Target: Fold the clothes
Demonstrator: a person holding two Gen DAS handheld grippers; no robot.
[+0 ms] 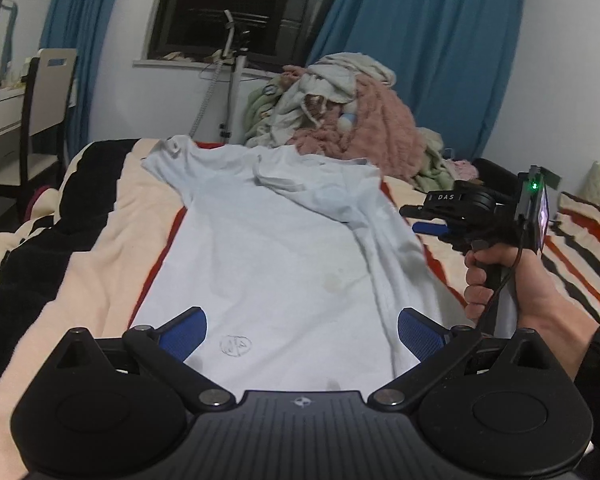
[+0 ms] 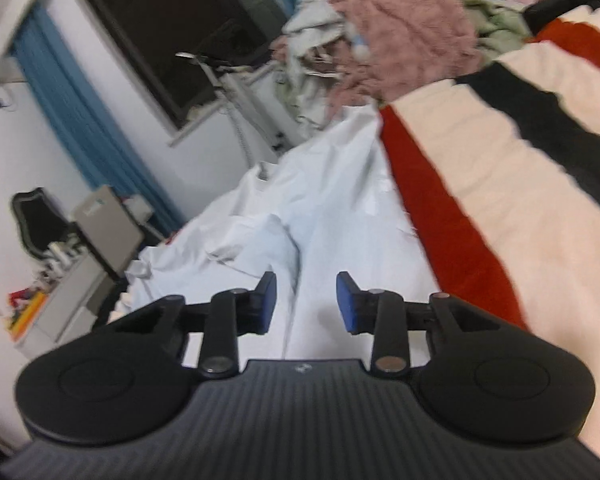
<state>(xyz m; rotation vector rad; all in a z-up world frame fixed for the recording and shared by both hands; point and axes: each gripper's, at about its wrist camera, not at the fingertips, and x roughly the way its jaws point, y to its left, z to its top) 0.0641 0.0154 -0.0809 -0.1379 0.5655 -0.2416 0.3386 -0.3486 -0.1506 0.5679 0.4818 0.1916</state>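
A pale blue-white T-shirt (image 1: 268, 248) lies spread lengthwise on the striped bed, collar end far, hem near me. Its right side is folded inward along the length. My left gripper (image 1: 302, 336) is wide open just above the hem, holding nothing. My right gripper (image 1: 424, 226) shows in the left wrist view, held in a hand at the shirt's right edge. In the right wrist view the right gripper (image 2: 306, 302) is open and empty over the shirt (image 2: 332, 216), near the folded edge. That view is tilted and blurred.
The bed has a cream, red and black striped blanket (image 1: 100, 240). A heap of pink and pale clothes (image 1: 352, 120) lies at the far end of the bed. A chair and desk (image 1: 40, 96) stand at the left. Blue curtains and a dark window are behind.
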